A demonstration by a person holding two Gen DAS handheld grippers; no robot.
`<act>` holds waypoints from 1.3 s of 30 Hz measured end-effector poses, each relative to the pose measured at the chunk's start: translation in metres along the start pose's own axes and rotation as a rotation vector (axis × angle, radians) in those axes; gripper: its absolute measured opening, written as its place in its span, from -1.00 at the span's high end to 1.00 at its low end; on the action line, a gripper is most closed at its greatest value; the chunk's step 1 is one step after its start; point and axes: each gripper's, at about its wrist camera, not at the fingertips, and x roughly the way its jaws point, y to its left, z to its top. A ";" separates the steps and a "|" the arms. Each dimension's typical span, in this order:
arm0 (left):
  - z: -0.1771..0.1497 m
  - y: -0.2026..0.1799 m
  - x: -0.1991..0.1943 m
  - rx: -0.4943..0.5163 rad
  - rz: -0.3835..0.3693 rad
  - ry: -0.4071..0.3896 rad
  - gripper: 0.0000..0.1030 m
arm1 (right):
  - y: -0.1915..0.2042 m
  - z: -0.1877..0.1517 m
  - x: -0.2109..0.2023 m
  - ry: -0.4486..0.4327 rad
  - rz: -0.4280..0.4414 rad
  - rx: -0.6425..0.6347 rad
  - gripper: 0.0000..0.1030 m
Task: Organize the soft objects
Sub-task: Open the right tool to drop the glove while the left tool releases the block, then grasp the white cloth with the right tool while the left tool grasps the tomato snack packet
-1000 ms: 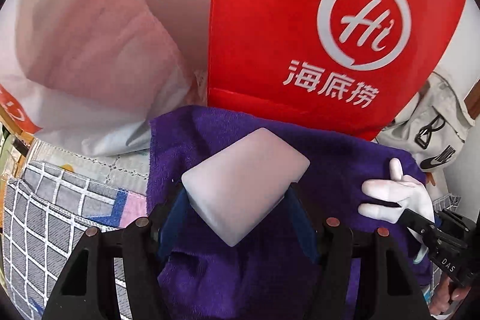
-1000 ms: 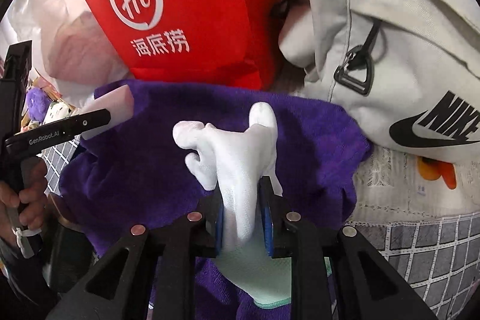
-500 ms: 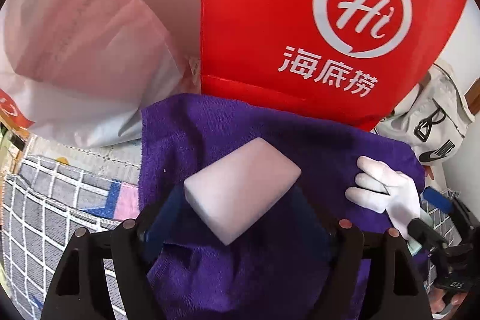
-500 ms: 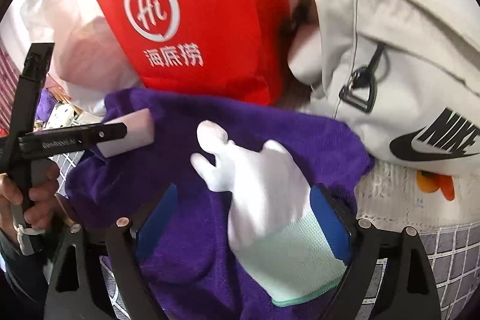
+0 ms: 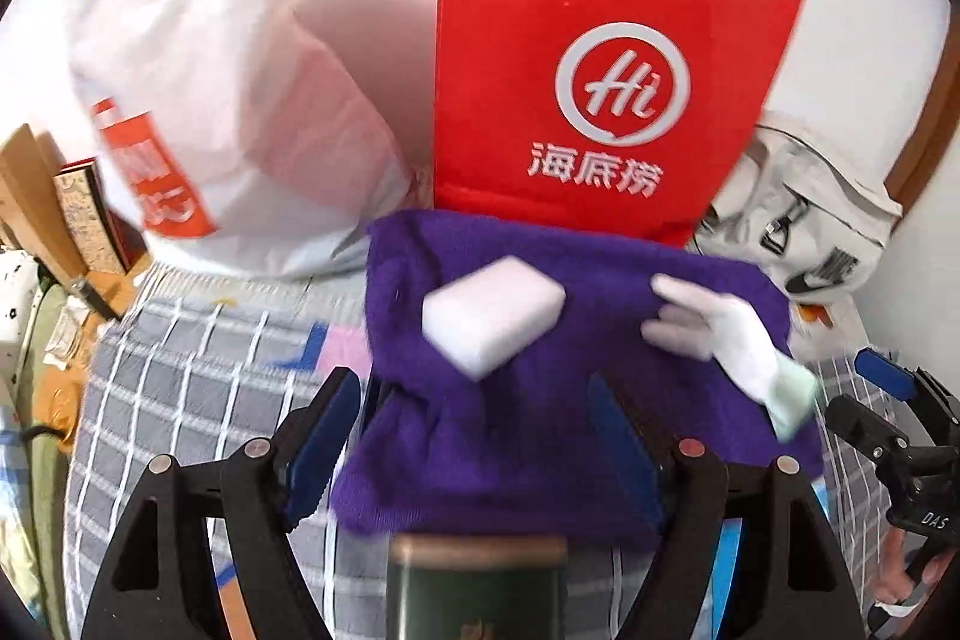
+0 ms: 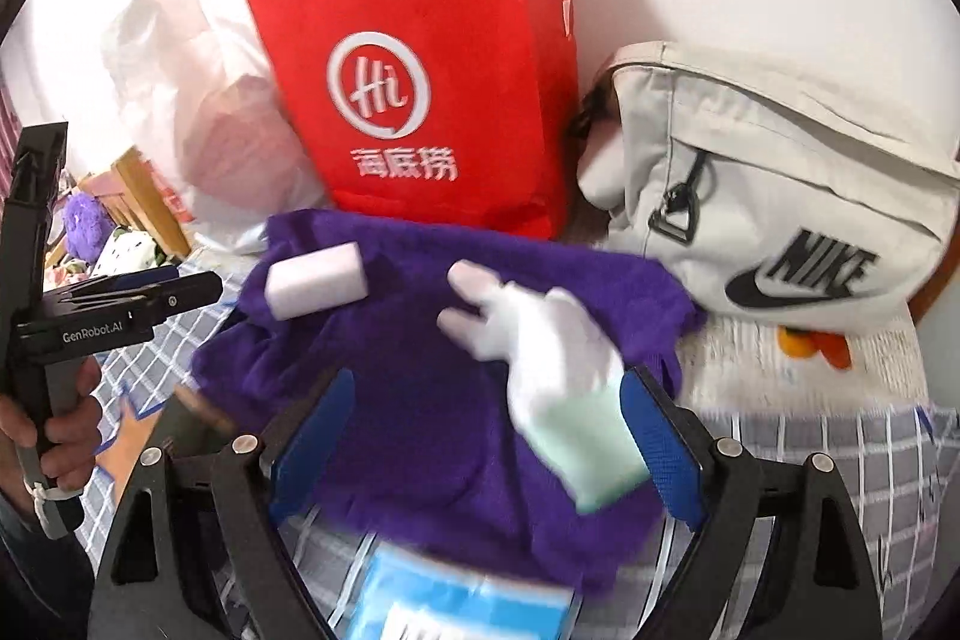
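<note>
Checked bedding (image 5: 180,340) bears a purple towel (image 5: 540,436) with sponge (image 5: 492,316) and glove (image 6: 540,340); both grippers gape empty.

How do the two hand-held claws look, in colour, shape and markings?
Both claws, left claw and right claw, have black angular frames with triangular cut-outs, round metal rivets and blue pads. From the right wrist view, the left one's body reads "GenRobot.AI"; the other carries "DAS".
</note>
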 end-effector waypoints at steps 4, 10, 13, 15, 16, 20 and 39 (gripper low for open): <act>-0.022 -0.003 -0.029 -0.006 0.003 0.011 -0.49 | 0.018 -0.028 -0.031 -0.017 -0.012 -0.002 -0.73; -0.061 -0.001 -0.064 0.001 0.038 -0.009 -0.49 | 0.035 -0.075 -0.072 -0.001 0.012 0.021 -0.56; -0.083 0.002 -0.081 0.001 0.031 -0.016 -0.49 | 0.042 -0.097 -0.093 -0.002 0.028 0.026 -0.56; -0.099 0.004 -0.091 0.003 0.046 -0.021 -0.49 | 0.049 -0.113 -0.106 -0.009 0.061 0.019 -0.56; -0.105 0.006 -0.095 0.001 0.051 -0.018 -0.49 | 0.054 -0.125 -0.113 -0.011 0.066 0.005 -0.56; -0.131 0.011 -0.109 0.000 0.075 -0.022 -0.49 | 0.069 -0.162 -0.130 -0.008 0.045 -0.058 -0.51; -0.222 0.027 -0.133 -0.017 0.067 0.003 -0.49 | 0.121 -0.237 -0.103 -0.008 0.052 -0.168 0.94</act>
